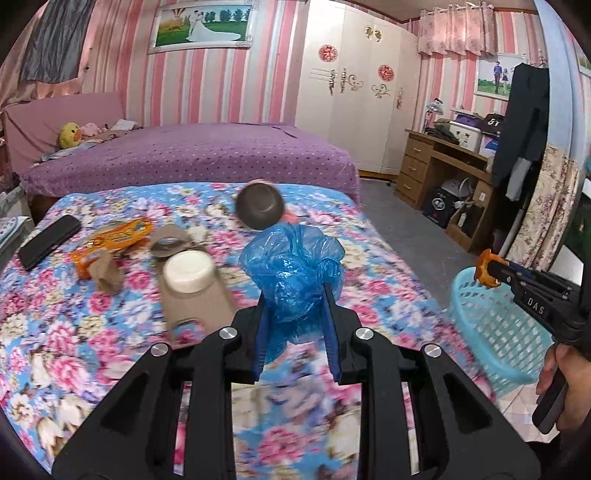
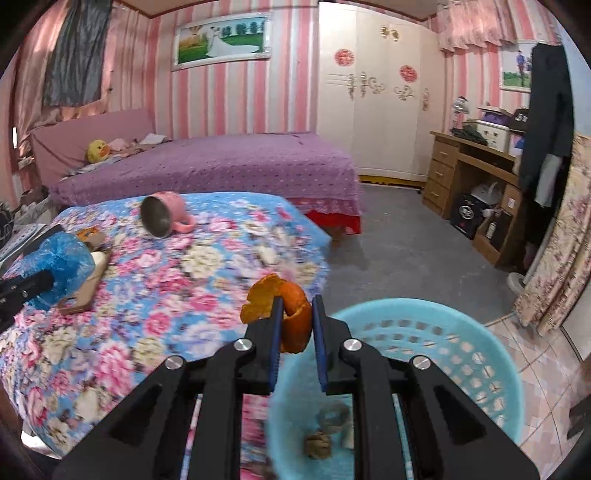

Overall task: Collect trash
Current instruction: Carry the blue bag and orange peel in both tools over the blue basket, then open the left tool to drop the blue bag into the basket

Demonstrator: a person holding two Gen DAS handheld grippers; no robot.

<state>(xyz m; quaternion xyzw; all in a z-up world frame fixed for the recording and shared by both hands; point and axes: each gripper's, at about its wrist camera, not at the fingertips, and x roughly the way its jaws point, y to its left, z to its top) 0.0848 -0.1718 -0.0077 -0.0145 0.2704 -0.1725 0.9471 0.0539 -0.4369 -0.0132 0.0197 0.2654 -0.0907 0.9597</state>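
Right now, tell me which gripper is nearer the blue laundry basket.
Right. The right gripper, holding orange peel, is at the basket rim, above its opening. The left gripper, clamping a blue plastic bag, is over the bed, off to the basket's side.

I'm working in a home bedroom. Straight ahead of my grippers lies a bed under a floral quilt (image 1: 92, 314), with a purple-covered bed (image 1: 207, 155) beyond it. Further off, pink striped wallpaper (image 2: 229, 96) carries a framed wedding photo (image 1: 201, 24); to the right stand a white wardrobe (image 2: 384, 92) and a wooden desk (image 2: 465, 166).
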